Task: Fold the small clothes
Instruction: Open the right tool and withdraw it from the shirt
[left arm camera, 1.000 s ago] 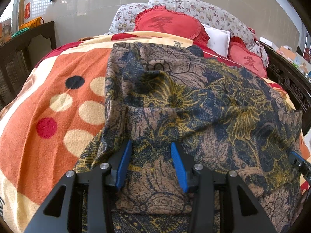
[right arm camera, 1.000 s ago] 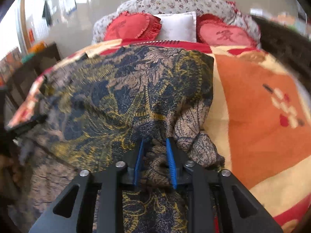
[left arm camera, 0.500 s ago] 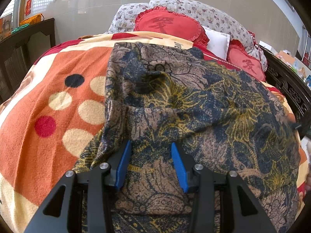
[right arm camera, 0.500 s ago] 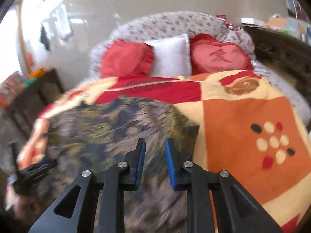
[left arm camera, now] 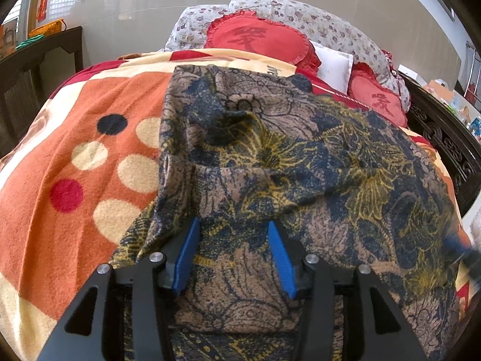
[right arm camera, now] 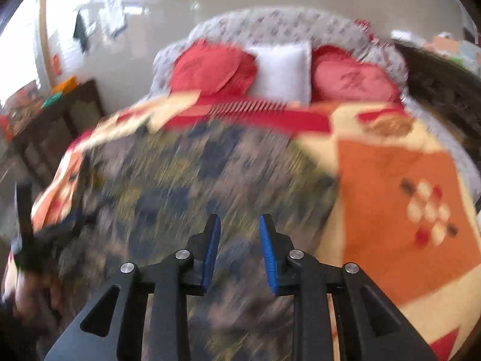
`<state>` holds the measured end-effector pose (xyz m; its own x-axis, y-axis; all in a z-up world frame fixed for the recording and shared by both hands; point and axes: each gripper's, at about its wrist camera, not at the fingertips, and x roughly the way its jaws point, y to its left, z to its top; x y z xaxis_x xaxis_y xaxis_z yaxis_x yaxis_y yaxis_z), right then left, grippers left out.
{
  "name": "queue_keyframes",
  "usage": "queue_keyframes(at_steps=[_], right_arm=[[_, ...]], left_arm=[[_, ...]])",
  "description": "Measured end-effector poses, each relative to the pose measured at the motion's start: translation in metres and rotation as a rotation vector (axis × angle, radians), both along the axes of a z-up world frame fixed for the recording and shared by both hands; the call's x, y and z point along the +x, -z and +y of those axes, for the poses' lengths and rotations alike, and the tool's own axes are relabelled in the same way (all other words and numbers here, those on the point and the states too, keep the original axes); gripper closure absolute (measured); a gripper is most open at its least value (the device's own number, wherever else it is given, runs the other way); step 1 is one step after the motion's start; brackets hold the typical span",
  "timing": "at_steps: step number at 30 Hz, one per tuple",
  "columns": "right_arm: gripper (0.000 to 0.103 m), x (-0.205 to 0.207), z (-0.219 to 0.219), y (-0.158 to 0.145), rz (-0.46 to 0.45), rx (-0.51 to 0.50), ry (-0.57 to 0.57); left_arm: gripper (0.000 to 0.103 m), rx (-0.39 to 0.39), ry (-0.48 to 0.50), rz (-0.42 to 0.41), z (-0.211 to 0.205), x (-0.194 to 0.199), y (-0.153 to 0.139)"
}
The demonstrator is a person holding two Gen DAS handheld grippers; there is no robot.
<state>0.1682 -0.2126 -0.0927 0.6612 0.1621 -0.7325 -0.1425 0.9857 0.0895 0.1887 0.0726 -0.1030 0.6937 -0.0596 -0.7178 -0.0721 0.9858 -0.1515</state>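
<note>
A brown, navy and yellow floral garment [left arm camera: 285, 162] lies spread on the bed, with a fold layered across its near part. My left gripper [left arm camera: 233, 231] rests low at the garment's near left edge, its blue fingers apart with cloth lying between them. In the blurred right wrist view the garment [right arm camera: 195, 180] lies below my right gripper [right arm camera: 239, 225], which is open and empty above the near edge. The left gripper [right arm camera: 45, 234] shows at the far left there.
An orange, cream and red blanket [left arm camera: 90, 162] covers the bed. Red cushions [left arm camera: 258, 42], a white pillow [right arm camera: 282, 72] and a floral pillow [left arm camera: 330, 27] sit at the head. Dark carved bed frame [left arm camera: 445, 141] on the right, dark furniture [left arm camera: 36, 72] on the left.
My right gripper let go of the bunched cloth, lifted away and opened, and is still moving. My left gripper has stayed in place with its fingers apart.
</note>
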Motion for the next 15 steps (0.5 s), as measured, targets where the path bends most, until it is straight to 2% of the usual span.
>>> queue_keyframes(at_steps=[1, 2, 4, 6, 7, 9, 11, 15], right_arm=[[0.066, 0.001, 0.002, 0.016, 0.039, -0.038, 0.009], [0.066, -0.001, 0.002, 0.027, 0.011, -0.031, 0.016], [0.066, 0.005, -0.005, 0.023, 0.013, 0.025, 0.048], [0.066, 0.013, -0.007, 0.019, 0.051, 0.06, 0.08], [0.066, 0.014, -0.007, 0.015, 0.082, 0.06, 0.088], [0.066, 0.005, -0.008, -0.004, 0.105, 0.077, 0.107], [0.066, -0.02, -0.012, -0.031, 0.051, 0.1, 0.086], [0.066, -0.088, -0.02, -0.054, 0.005, 0.077, 0.022]], left_arm=[[0.048, 0.002, 0.006, 0.002, -0.001, 0.001, 0.0], [0.041, 0.003, 0.016, 0.005, -0.002, 0.002, 0.0], [0.028, 0.008, 0.057, 0.015, -0.008, 0.005, 0.001], [0.027, 0.051, 0.092, 0.042, -0.013, 0.005, -0.005], [0.03, 0.071, 0.109, 0.064, -0.012, 0.002, -0.013], [0.031, 0.006, 0.116, 0.063, 0.005, -0.015, -0.031], [0.026, -0.065, 0.133, 0.04, 0.031, -0.044, -0.051], [0.023, -0.059, 0.141, 0.084, 0.083, -0.103, -0.064]])
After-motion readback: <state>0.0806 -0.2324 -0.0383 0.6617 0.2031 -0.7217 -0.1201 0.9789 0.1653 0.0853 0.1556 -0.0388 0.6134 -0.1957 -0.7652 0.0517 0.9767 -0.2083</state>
